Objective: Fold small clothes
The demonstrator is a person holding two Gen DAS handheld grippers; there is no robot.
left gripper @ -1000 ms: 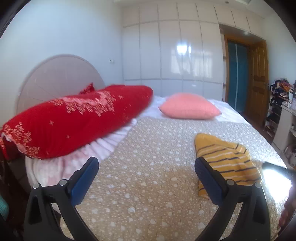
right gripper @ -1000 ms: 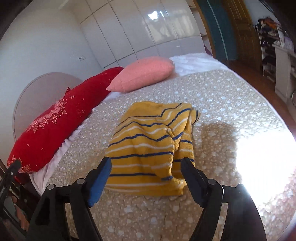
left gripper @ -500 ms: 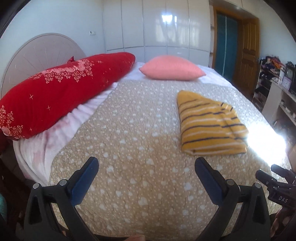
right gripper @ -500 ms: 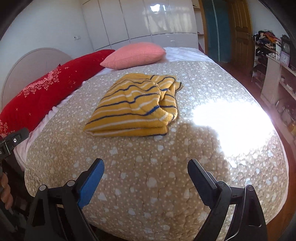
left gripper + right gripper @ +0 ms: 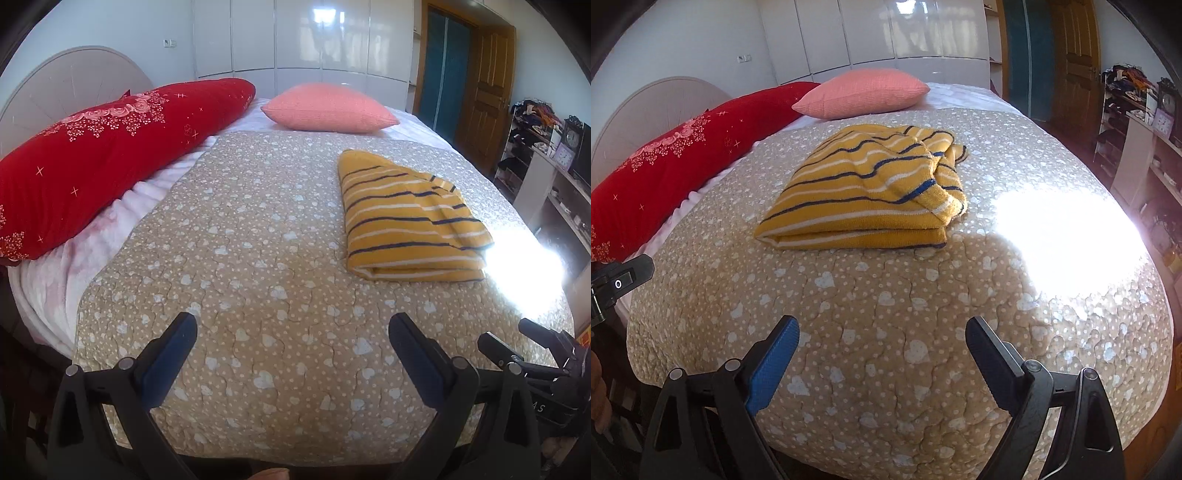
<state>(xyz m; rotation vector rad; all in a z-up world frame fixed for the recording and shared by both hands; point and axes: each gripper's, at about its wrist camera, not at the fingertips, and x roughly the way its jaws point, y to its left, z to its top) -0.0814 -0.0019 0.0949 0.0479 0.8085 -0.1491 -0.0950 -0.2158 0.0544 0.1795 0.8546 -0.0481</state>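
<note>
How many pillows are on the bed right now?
2. A long red pillow lies along the left side by the headboard, and a pink pillow sits at the far end beyond the folded yellow striped garment. Others may be hidden behind them.

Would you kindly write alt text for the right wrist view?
A folded yellow striped sweater lies on a beige quilted bed, beyond the open, empty right gripper. A pink pillow and red pillow sit behind.

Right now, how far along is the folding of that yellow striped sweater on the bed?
Looks done: the yellow striped sweater lies folded in a compact stack on the quilt. In hand: nothing; the left gripper and right gripper are open and clear of it. Left: no other garment is visible.
</note>
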